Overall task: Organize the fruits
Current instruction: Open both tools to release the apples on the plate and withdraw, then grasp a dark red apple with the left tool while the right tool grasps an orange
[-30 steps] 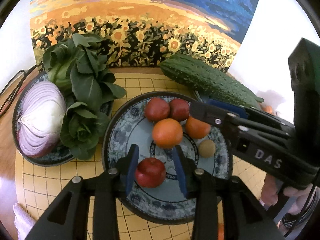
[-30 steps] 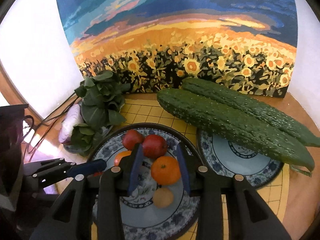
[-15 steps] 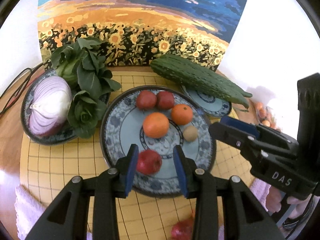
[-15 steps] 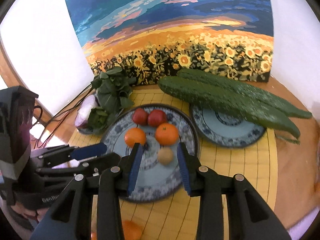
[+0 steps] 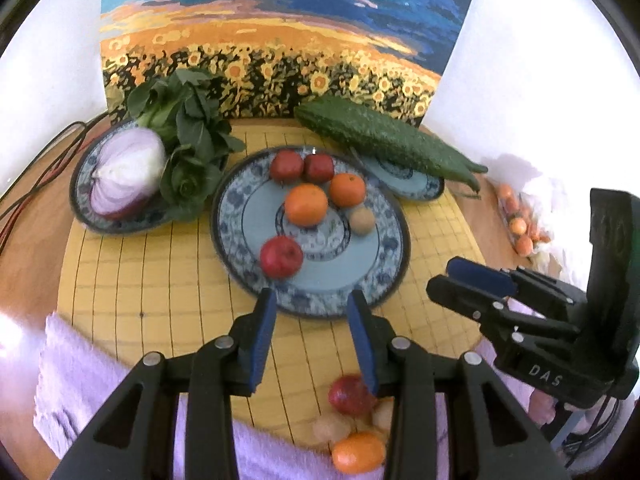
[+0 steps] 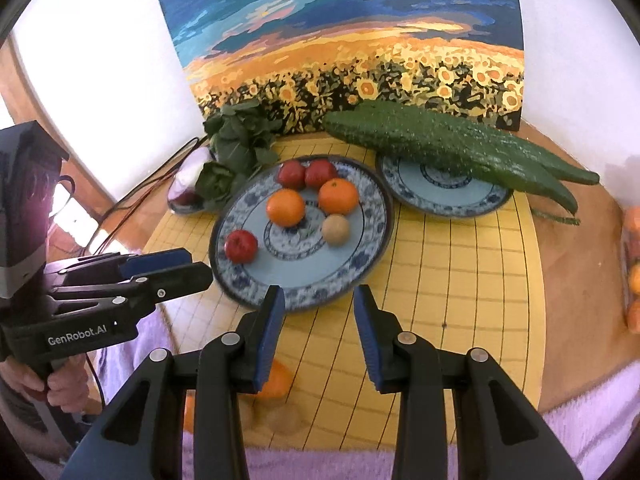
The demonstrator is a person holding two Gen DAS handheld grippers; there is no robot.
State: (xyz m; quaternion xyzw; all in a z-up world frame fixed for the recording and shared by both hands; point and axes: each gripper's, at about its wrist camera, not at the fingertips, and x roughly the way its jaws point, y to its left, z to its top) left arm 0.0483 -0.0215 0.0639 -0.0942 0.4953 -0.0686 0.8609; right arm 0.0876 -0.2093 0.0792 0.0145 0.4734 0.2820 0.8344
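A blue patterned plate (image 5: 360, 268) (image 6: 360, 256) in the middle of the yellow grid board holds several fruits: two red ones at the back (image 5: 302, 166), two oranges (image 5: 306, 204), a small tan fruit (image 5: 362, 221) and a red apple (image 5: 281, 257) (image 6: 241, 245) at the front left. My left gripper (image 5: 312, 304) is open and empty just in front of the plate. My right gripper (image 6: 319, 300) is open and empty at the plate's near rim. Loose fruits lie near the board's front edge: a red one (image 5: 348, 394), an orange (image 5: 358, 452) (image 6: 276, 380).
A plate at the left holds a halved red onion (image 5: 128, 172) and leafy greens (image 5: 188, 148). A smaller plate (image 6: 444, 192) at the back right bears long bumpy green gourds (image 6: 440, 144). A sunflower painting (image 5: 280, 40) stands behind. A purple towel (image 5: 80, 360) lies at the front.
Both grippers have pulled back toward me from over the plate. The red apple that sat between my left fingers now lies free on the plate. Loose fruits at the front came into view.
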